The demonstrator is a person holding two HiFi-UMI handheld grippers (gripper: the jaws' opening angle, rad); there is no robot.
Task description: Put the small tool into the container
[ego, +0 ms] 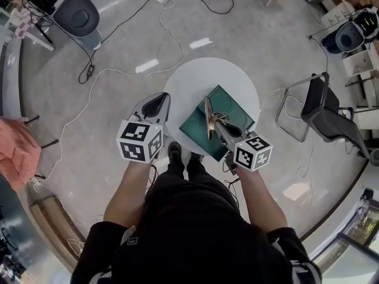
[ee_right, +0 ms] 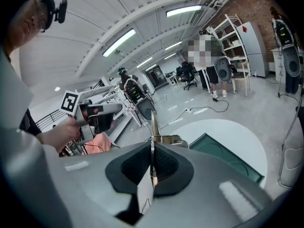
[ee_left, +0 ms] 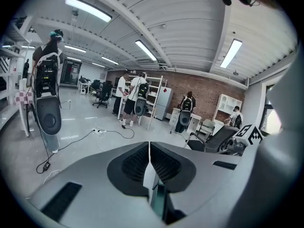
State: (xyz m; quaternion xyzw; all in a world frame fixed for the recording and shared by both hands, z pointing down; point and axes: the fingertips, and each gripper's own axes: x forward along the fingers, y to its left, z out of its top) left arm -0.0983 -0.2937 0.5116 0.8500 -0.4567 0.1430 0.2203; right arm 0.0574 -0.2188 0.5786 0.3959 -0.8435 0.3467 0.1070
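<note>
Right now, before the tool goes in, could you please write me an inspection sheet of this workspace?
Surface: round white table, bare apart from the container.
Job's things: green container lies on the table; a thin brass-coloured tool is held over it, not yet inside.
Clutter: nothing seen on the table.
Grippers: right gripper shut on the tool; left gripper shut and empty, at the table's left edge.
Cables: white cable and black cable lie on the floor beyond the table.
Surroundings: grey floor; black chair to the right; people stand at shelves farther off.
</note>
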